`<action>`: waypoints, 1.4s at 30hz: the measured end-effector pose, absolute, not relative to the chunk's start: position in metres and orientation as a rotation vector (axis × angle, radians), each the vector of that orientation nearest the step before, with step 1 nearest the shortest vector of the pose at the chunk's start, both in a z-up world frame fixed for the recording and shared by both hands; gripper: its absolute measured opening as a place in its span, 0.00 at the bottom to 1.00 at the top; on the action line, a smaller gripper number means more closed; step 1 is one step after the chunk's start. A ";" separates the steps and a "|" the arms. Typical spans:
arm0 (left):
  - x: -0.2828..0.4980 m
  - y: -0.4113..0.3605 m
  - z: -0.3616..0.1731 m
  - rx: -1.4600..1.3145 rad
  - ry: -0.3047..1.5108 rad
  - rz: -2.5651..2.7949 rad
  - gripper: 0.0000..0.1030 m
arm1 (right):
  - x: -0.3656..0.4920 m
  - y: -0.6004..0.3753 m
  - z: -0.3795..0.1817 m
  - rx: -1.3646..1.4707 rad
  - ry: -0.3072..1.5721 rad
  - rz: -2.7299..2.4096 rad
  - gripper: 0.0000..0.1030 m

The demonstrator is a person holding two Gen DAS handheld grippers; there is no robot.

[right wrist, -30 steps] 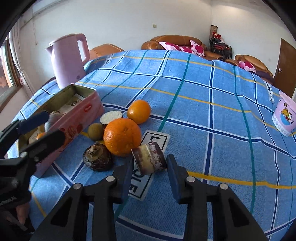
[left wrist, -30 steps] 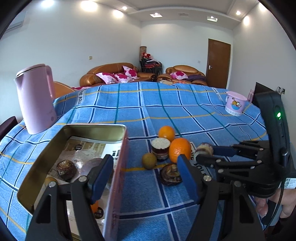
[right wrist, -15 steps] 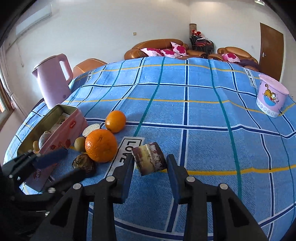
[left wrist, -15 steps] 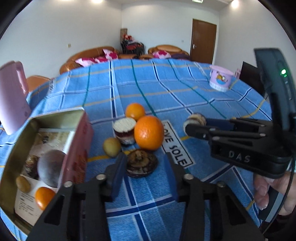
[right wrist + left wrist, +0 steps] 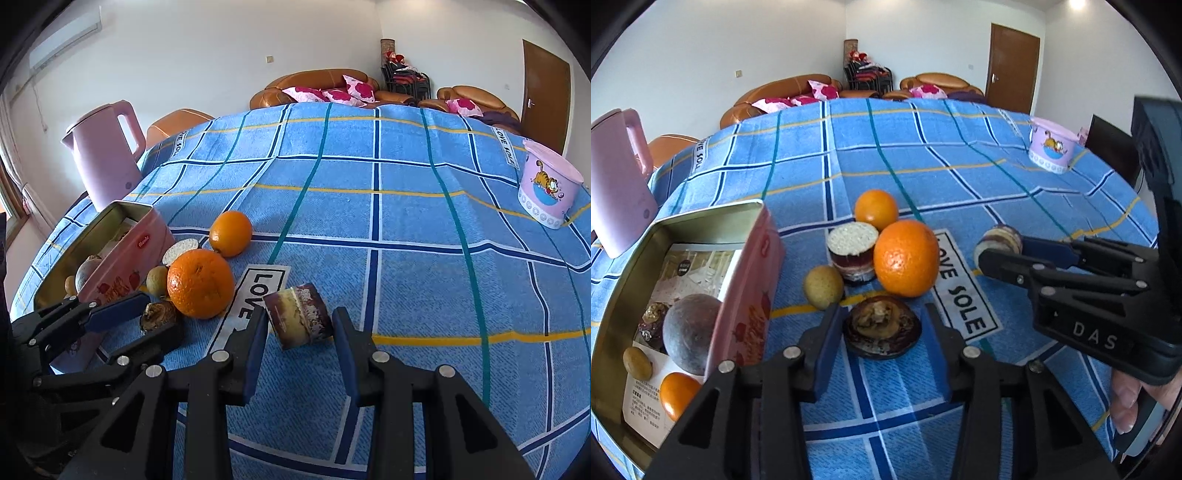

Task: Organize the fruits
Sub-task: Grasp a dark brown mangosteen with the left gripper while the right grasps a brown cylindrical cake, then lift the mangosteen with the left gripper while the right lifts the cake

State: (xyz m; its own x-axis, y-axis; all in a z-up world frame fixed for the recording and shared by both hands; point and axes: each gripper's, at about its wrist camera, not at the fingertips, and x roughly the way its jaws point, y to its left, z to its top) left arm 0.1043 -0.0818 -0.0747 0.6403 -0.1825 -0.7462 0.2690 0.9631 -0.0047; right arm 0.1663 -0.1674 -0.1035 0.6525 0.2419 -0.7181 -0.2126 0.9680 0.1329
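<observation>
A dark, shrivelled fruit half lies on the blue checked cloth. My left gripper straddles it with its jaws opening and a small gap at the right pad. Just beyond it are a big orange, a small orange, a white-topped cut fruit piece and a small yellow-green fruit. The open pink tin to the left holds a dark round fruit and several small ones. My right gripper is shut on a purple-skinned cut fruit piece, near the cloth.
A pink kettle stands behind the tin at the far left. A pink cartoon tub sits at the far right of the table. A person's hand holds the right gripper. Sofas line the wall beyond the table.
My left gripper has swung right from over the tin and dropped to the dark fruit half, its jaws much narrower. The right gripper still holds its cut piece, rolled slightly.
</observation>
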 end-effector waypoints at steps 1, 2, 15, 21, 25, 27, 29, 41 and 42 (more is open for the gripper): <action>0.106 -0.082 -0.076 0.107 0.846 -0.261 0.45 | 0.167 -0.167 -0.104 0.036 0.822 0.259 0.37; 0.106 -0.080 -0.076 0.098 0.851 -0.266 0.44 | 0.167 -0.167 -0.104 0.035 0.823 0.260 0.37; 0.097 -0.063 -0.069 -0.003 0.784 -0.273 0.43 | 0.159 -0.168 -0.099 0.033 0.780 0.287 0.37; 0.090 -0.060 -0.064 -0.013 0.735 -0.261 0.43 | 0.154 -0.166 -0.094 0.033 0.750 0.305 0.37; 0.087 -0.058 -0.061 -0.019 0.711 -0.255 0.43 | 0.152 -0.165 -0.091 0.032 0.728 0.314 0.37; 0.085 -0.057 -0.060 -0.019 0.698 -0.251 0.43 | 0.150 -0.165 -0.090 0.033 0.716 0.318 0.37; 0.084 -0.057 -0.059 -0.019 0.686 -0.244 0.43 | 0.149 -0.165 -0.089 0.034 0.707 0.322 0.37; 0.077 -0.056 -0.055 -0.012 0.632 -0.222 0.43 | 0.141 -0.165 -0.083 0.030 0.654 0.330 0.37; 0.076 -0.056 -0.054 -0.011 0.630 -0.221 0.43 | 0.140 -0.165 -0.082 0.029 0.648 0.331 0.37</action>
State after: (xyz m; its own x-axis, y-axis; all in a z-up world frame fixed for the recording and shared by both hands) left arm 0.0764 -0.0559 -0.0544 0.7852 -0.2085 -0.5831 0.2019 0.9764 -0.0772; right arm 0.1399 -0.1653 -0.0825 0.7467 0.3111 -0.5879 -0.2930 0.9473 0.1292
